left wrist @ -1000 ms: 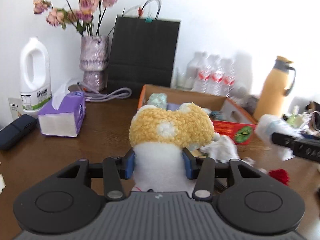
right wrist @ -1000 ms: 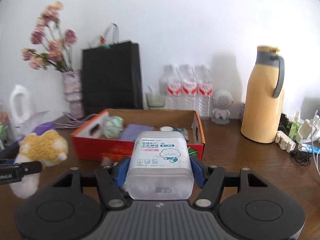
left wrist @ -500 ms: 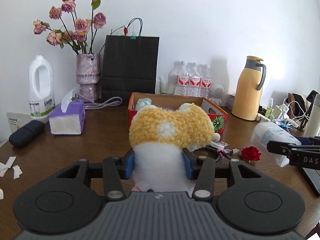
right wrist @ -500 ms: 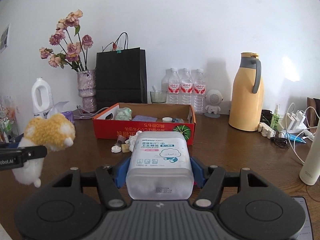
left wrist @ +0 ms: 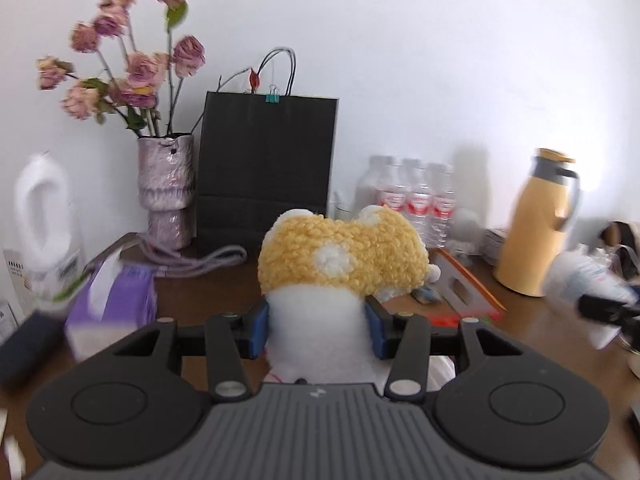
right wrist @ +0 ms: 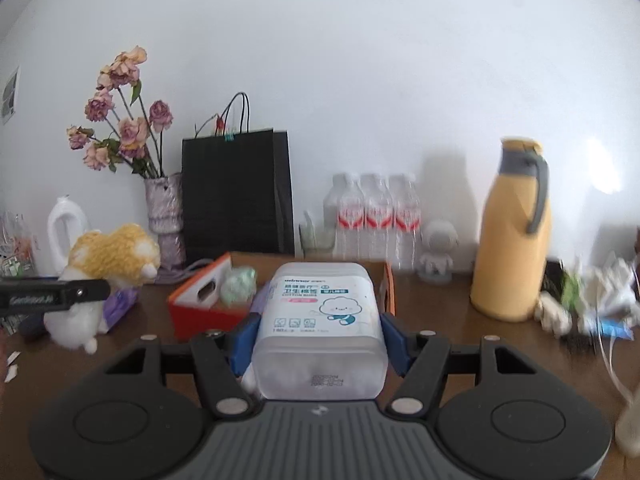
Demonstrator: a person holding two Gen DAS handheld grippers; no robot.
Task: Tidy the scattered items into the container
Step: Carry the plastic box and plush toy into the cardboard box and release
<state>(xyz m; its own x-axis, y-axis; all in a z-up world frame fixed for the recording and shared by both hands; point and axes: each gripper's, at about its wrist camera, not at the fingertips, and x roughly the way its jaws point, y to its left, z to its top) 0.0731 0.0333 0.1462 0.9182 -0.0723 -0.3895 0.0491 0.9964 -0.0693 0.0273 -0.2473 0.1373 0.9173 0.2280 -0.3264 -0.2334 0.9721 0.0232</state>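
The left gripper (left wrist: 318,330) is clamped on a plush toy (left wrist: 340,264), its blue pads pressed into the toy's white body from both sides while the yellow woolly head rises above them. The toy is held up off the brown table (left wrist: 208,296), near the left end of the orange cardboard box (left wrist: 464,284), whose cut-out handle wall shows just right of the head. The right gripper (right wrist: 318,340) is closed around a frosted plastic tub (right wrist: 320,320) with a cartoon cloud on its label; the tub is squeezed between the 2 blue pads and sits in front of the box (right wrist: 200,300) in the right wrist view, hiding much of its middle. Inside the box a pale green bundle (right wrist: 239,285) lies toward the left end. In that same view the plush toy (right wrist: 108,260) hangs at far left, above the table and left of the box. Along the far wall stand a vase of dried roses (left wrist: 166,196), a black paper bag (left wrist: 266,172), 3 water bottles (right wrist: 376,216), a small white figurine (right wrist: 438,252) and a yellow jug (right wrist: 514,240). A purple tissue box (left wrist: 114,304) and a white jug (left wrist: 42,228) sit at the left of the table.
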